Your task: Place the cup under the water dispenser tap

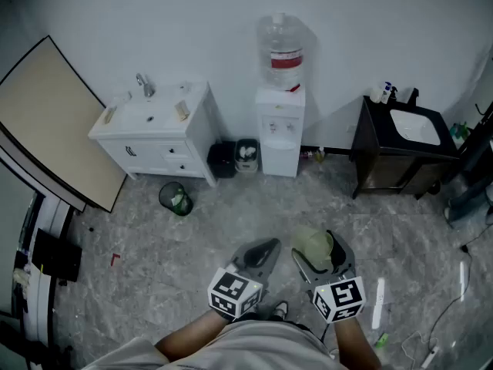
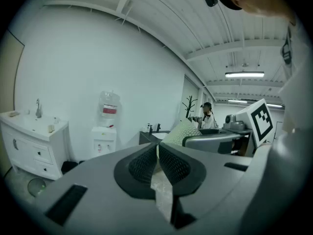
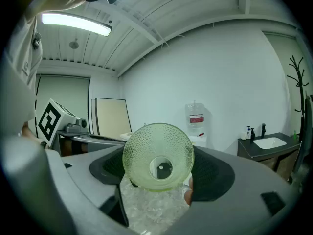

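Right pads [image 3: 211, 174] first: they're spread about as wide as they go and pressed on either side of the green cup [image 3: 157, 154], so I've got the cup clamped in the right gripper [image 1: 320, 253]. It lies on its side between the jaws, one round end turned back at the camera; I can't tell whether that's mouth or base. Pebbled glassy wall, pale green.

Left pads [image 2: 141, 166] now: they meet at the tips with nothing between them. The left gripper [image 1: 258, 254] is closed and empty, riding just beside the right one, both close in front of my body and pointing slightly downward.

Beyond the jaws there's grey marbled floor [image 1: 231, 230], then the water dispenser [image 1: 280, 133] against the far wall, white, with a clear bottle [image 1: 283, 52] upside down on top. The cup is well apart from it, with a stretch of floor between cup and tap.

Left of the dispenser sit two small dark bins [image 1: 234, 158], then a white vanity [image 1: 158, 133] with a sink and faucet, and a round green wastebasket [image 1: 176, 199] on the floor in front of it. Right of the dispenser is a dark cabinet [image 1: 397, 149] with a white basin
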